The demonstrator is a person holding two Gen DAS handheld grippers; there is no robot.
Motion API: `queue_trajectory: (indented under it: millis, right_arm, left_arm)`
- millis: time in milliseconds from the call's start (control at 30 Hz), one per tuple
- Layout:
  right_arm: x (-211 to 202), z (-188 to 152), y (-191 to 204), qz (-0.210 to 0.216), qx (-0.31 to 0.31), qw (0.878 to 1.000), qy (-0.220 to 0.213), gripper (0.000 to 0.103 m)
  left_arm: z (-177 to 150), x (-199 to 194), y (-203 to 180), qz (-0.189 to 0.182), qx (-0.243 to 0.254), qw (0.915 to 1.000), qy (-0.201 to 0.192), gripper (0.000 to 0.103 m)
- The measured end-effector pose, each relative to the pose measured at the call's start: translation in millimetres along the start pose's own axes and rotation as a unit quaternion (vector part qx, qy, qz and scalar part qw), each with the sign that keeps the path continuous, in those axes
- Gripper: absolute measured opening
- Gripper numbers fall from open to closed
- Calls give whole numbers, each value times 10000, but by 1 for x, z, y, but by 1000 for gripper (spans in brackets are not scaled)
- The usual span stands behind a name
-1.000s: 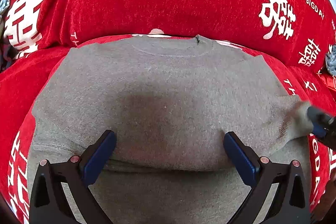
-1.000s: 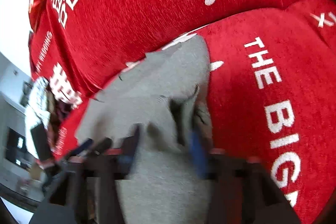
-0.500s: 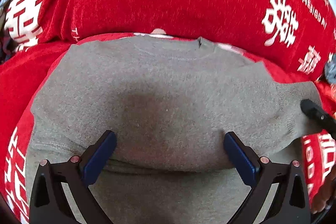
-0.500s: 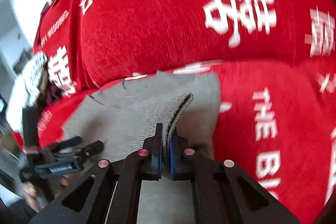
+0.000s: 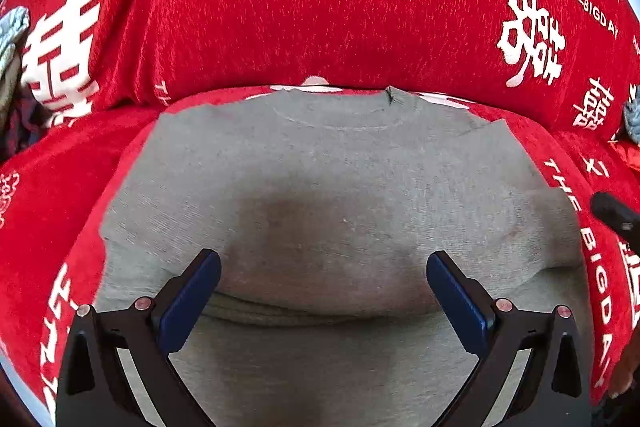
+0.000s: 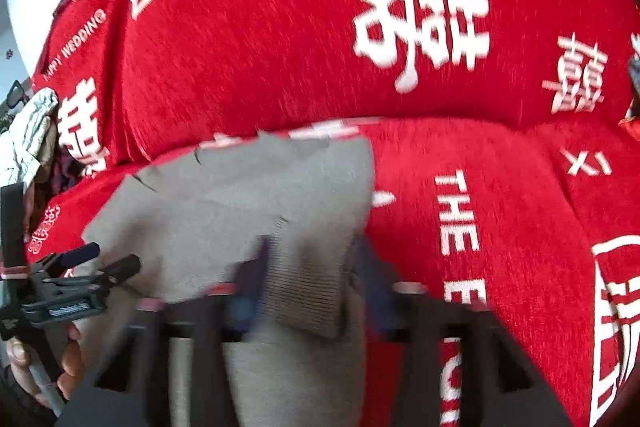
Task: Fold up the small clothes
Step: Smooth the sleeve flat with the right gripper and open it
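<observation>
A red cover (image 5: 320, 7) with white lettering drapes the sofa, seat and backrest alike. On the seat lies the grey sweater (image 5: 340, 195), neck toward the backrest, its lower part folded up across the body. The left claw (image 5: 322, 287) hovers over that fold with jaws wide apart and nothing between them. The right claw (image 6: 310, 279), blurred, is opening; the ribbed cuff (image 6: 308, 291) of the folded-in sleeve lies between its fingers, unpinched. In the right view a hand (image 6: 44, 359) grips the left claw's handle.
</observation>
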State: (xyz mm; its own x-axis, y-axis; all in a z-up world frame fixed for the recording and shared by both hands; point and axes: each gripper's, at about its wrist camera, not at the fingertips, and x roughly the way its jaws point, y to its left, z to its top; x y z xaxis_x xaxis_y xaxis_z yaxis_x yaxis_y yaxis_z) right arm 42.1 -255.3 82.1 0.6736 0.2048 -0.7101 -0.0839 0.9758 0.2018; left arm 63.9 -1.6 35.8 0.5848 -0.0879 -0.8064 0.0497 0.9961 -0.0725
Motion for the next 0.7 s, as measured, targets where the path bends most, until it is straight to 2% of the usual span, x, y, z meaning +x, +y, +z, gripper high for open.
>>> queue_trajectory:
  millis: [67, 100, 200, 333, 400, 467, 567, 633, 700]
  right_arm:
    - [-6, -1, 17, 71, -172, 9997, -144, 67]
    - [-2, -1, 28, 115, -269, 9995, -80, 67]
    - [26, -5, 48, 271, -363, 9978, 492, 67]
    - [57, -12, 42, -317, -265, 9943, 981, 67]
    - [56, -10, 32, -191, 12, 9961, 861, 67]
    - [55, -8, 29, -248, -13, 9956, 909, 65]
    - [46, -6, 39, -530, -139, 9945, 889, 66]
    - [36, -9, 47, -486, -235, 9954, 793, 67]
    - [31, -13, 56, -377, -238, 9955, 835, 67]
  left_arm:
    - [0, 0, 3, 15, -31, 10000, 4, 103]
    - [0, 1, 5, 17, -65, 10000, 13, 103]
    - [-1, 7, 11, 74, -148, 9998, 102, 103]
    - [-5, 22, 22, 204, -177, 9992, 293, 103]
    - [-7, 23, 22, 238, -74, 9994, 239, 103]
    - [-7, 22, 22, 226, -8, 9995, 224, 103]
    - [-5, 11, 25, 93, -100, 9999, 102, 103]
    - [-7, 5, 26, -56, -145, 9999, 62, 103]
    - [-11, 8, 25, -94, -102, 9997, 183, 103]
